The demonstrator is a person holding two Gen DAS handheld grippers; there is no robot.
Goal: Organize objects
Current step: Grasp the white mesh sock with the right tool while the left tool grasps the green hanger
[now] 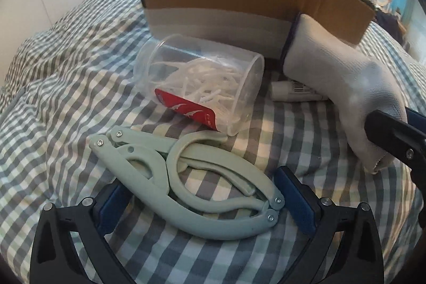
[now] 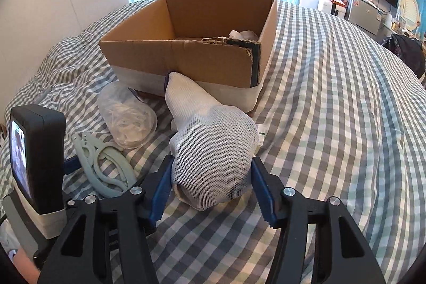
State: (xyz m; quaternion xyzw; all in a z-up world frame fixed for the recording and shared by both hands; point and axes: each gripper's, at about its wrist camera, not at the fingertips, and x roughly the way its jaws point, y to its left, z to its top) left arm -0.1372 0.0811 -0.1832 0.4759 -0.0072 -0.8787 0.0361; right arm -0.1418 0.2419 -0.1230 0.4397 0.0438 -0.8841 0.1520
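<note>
Left gripper (image 1: 202,204): jaws wide apart, straddling the folded hanger (image 1: 186,185), no grip evident.
Folded hanger: flat on checked bedding (image 1: 66,97), at 6 o'clock of the clear jar (image 1: 199,87).
Clear jar: on its side, white pieces inside.
Cardboard box (image 2: 186,55): open, at 12 o'clock.
White sock (image 2: 210,151): toe between both pads, cuff against the box.
Right gripper (image 2: 210,185): partly closed on the white sock.
</note>
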